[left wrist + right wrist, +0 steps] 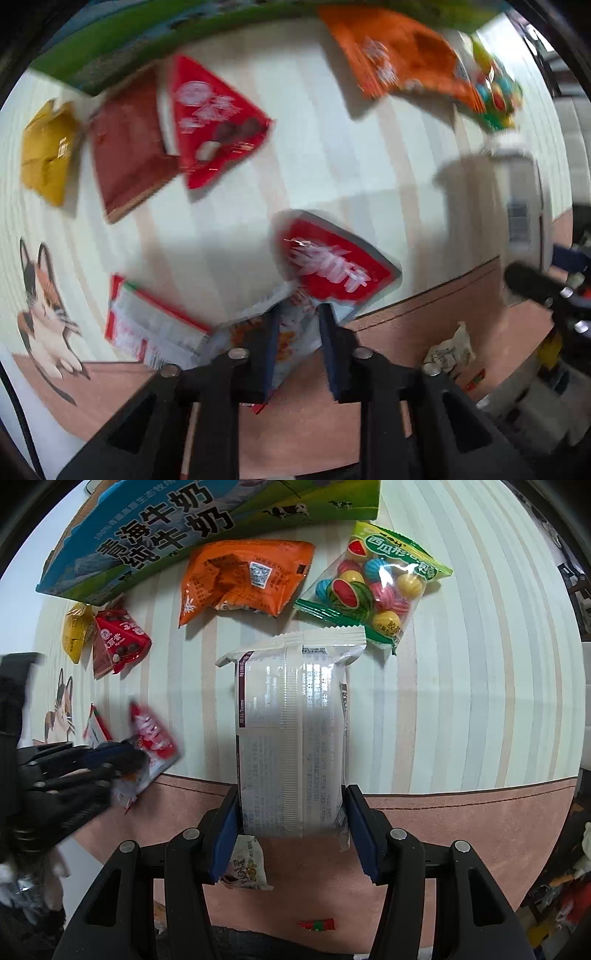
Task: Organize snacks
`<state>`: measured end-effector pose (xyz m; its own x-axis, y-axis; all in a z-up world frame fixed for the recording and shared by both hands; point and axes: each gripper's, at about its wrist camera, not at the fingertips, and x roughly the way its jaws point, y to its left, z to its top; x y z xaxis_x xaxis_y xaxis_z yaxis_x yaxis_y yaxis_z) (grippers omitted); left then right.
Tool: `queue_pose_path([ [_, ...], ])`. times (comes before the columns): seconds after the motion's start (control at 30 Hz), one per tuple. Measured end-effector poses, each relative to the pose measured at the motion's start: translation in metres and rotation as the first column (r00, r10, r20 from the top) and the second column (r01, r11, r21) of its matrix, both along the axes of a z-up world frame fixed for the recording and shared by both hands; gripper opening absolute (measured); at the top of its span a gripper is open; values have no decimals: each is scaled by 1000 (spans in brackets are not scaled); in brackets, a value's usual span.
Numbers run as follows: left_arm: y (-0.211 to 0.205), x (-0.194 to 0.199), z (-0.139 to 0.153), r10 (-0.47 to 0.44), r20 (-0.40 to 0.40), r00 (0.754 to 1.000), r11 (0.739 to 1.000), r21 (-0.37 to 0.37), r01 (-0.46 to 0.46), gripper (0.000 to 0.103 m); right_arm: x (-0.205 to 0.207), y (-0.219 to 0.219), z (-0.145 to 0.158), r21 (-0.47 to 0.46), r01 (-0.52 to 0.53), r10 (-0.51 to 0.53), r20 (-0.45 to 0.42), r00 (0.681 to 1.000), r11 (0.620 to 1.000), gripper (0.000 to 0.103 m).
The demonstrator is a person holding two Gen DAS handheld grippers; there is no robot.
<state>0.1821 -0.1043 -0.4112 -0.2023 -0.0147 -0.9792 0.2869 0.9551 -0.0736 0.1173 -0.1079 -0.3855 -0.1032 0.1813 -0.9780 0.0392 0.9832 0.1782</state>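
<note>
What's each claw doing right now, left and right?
Left claw: shut on small red-and-white snack packet.
Right claw: shut on large white snack pack.

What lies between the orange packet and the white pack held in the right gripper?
Nothing: only bare striped cloth separates the orange packet from the white pack, in the right wrist view.
</note>
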Motion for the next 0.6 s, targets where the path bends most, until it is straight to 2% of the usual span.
queue_pose_path([
  [0.03,-6,-2,0,-38,4,999,999,23,38,22,2,-4,-3,3,2,-2,-1,1000,1000,58],
  [0.07,-14,-5,-2,-91,1,996,995,38,91,31,2,-6,-3,5,4,-4,-1,1000,1000,58],
  [0.1,-20,-7,-4,-117,-12,993,993,24,118,56,2,-8,-3,4,6,-5,-2,1000,1000,58],
  [0.13,-24,-8,-10,-139,-33,990,990,23,140,74,5,-13,-6,6,6,-6,-4,1000,1000,58],
  [0.17,-29,-12,-22,-177,-48,983,978,107,181,86,4,-16,-8,10,9,-9,-8,1000,1000,58],
  [0.2,-30,-15,-27,-201,-44,979,967,149,206,95,4,-17,-9,16,14,-13,-16,1000,1000,58],
  [0.27,-27,-14,-26,-182,-21,983,975,123,183,95,4,-19,-10,24,16,-15,-22,1000,1000,58],
  [0.33,-16,-10,-22,-109,14,994,991,81,107,93,2,-20,-10,25,19,-18,-21,1000,1000,58],
  [0.4,-8,-6,-18,-49,48,998,996,71,45,87,1,-22,-12,29,26,-26,-27,999,999,58],
  [0.47,-3,-4,-9,-11,61,998,999,37,8,71,-2,-23,-14,36,31,-30,-34,999,999,58],
  [0.6,10,-3,14,78,65,995,996,-55,-75,71,-5,-24,-12,48,21,-19,-34,999,999,58],
])
